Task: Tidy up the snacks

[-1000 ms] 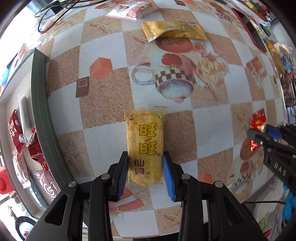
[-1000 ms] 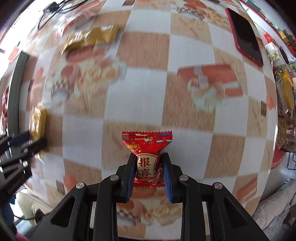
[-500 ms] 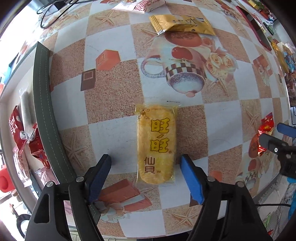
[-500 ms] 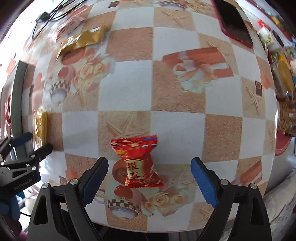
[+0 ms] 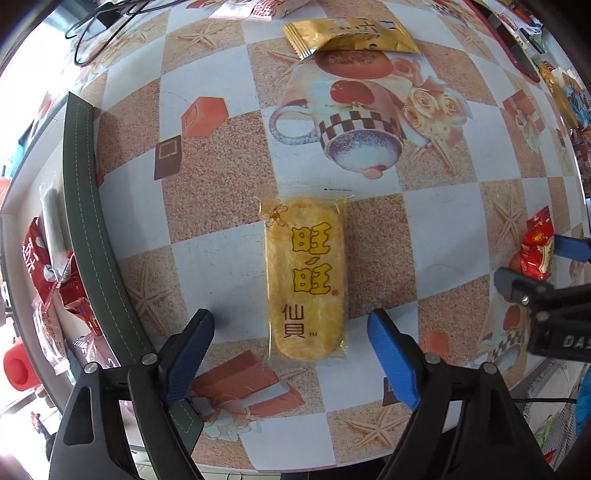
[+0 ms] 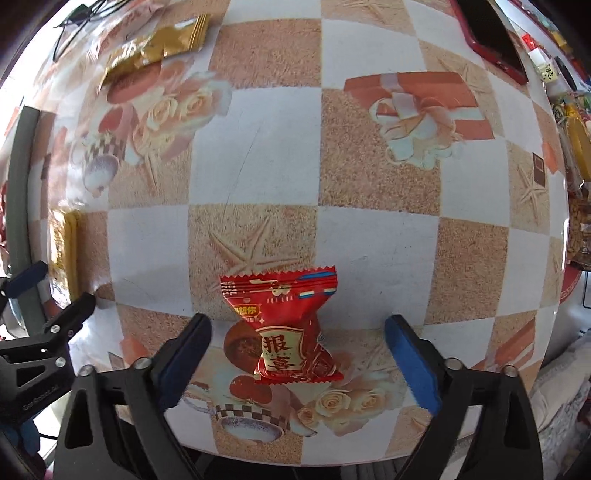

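Red candy [image 6: 282, 328] half-hidden in left view; both grippers' jaws just opened, grasping nothing

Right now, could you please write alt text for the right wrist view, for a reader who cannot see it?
A red candy packet lies on a checkered tablecloth between the open right tongs, whose blue pads stand clear of it. A gold packet lies far left, a red phone far right.

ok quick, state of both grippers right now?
Left gripper: open, jaws just opened, yellow rice cracker packet lies loose between them.
Right gripper: open, jaws just opened, red candy lies free on the table.
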The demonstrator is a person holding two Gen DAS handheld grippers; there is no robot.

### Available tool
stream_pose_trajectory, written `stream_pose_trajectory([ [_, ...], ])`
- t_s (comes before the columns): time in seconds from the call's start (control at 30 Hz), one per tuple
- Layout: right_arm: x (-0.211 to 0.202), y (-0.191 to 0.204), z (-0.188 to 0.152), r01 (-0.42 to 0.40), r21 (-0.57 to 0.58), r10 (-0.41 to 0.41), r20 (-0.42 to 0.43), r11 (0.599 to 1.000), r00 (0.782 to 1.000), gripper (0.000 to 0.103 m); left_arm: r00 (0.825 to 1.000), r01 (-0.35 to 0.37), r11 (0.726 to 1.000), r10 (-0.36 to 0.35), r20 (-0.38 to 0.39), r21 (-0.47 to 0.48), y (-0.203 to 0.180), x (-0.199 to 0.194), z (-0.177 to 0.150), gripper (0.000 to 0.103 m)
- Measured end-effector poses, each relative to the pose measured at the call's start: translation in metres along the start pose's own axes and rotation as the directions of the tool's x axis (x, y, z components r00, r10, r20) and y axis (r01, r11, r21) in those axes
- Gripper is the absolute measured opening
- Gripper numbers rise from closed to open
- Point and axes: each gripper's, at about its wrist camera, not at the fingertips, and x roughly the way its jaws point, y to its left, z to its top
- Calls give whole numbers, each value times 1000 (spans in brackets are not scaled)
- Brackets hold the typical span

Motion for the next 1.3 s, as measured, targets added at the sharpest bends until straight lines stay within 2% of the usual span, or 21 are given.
stream_pose_trajectory([
  [0.17,13,8,4,11,-13,-11,0,1000,1000,103,1000,-3,1000,3,9,1,5,1,0,88],
  [0.33,10,6,4,10,-12,-10,0,1000,1000,103,994,113,990,-112,18,-81,30,-3,-1,88],
  [0.53,13,11,8,10,-15,-10,10,1000,1000,103,998,71,997,-71,0,-37,30,6,-4,88],
  [0.67,9,5,4,10,-15,-9,20,1000,1000,103,997,81,996,-80,10,-37,27,5,7,88],
  [0.77,12,7,3,9,-14,-9,20,1000,1000,103,998,56,998,-56,-3,-32,24,8,15,92],
  [0.83,22,11,5,9,-13,-9,20,1000,1000,103,998,53,998,-53,-15,-33,24,14,17,103],
  [0.93,3,2,2,9,-11,-9,17,1000,1000,103,999,49,998,-49,-5,-39,25,16,17,103],
  [1.23,7,5,2,9,-12,-9,24,1000,1000,103,998,52,998,-51,31,-41,32,29,9,103],
  [1.3,7,5,2,9,-11,-8,24,1000,1000,103,998,52,998,-51,29,-44,25,16,8,103],
])
